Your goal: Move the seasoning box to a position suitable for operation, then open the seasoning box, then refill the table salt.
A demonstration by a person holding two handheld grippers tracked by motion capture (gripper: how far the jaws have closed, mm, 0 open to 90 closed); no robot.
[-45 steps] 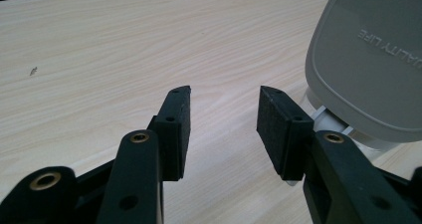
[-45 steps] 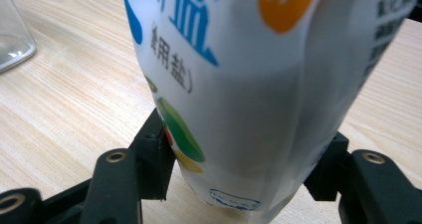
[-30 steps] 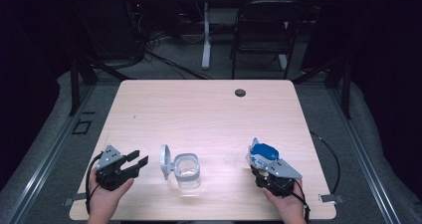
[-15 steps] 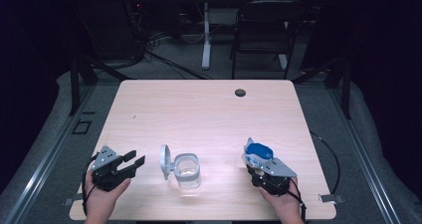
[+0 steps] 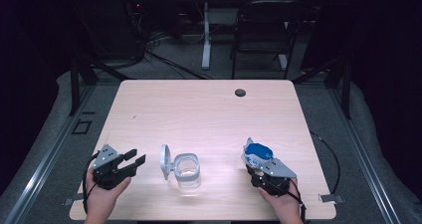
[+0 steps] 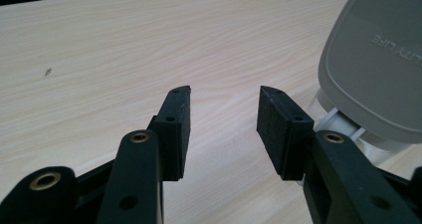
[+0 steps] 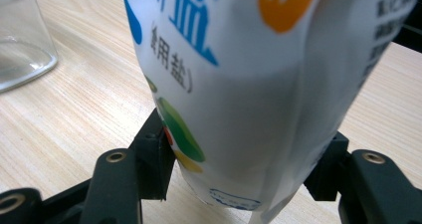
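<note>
- Low at the near right of the worktop (image 5: 209, 114), the right gripper (image 5: 260, 170) pinches a salt bag (image 5: 258, 154) between its jaws
- Seen from the right gripper view, the bag (image 7: 259, 99) is white with blue print, an orange spot and green and yellow marks; both pads press its lower sides, and its bottom edge hangs just above the wood
- From the high view the bag's blue top points away from the person, well to the right of the jar (image 5: 187, 170)
- The jar is clear glass and stands upright near the front edge, between the two grippers; its grey lid (image 5: 165, 160) stands open, hinged at its left side
- At the near left, the left gripper (image 5: 133, 163) rests in the person's hand, jaws spread with nothing between them, aimed toward the lid
- Along the left gripper view, bare wood shows between the two black pads (image 6: 174, 129), and the lid (image 6: 378, 59) rises just beside the right-hand pad, apart from it
- A dark round hole (image 5: 240, 92) sits at the far side of the worktop
</note>
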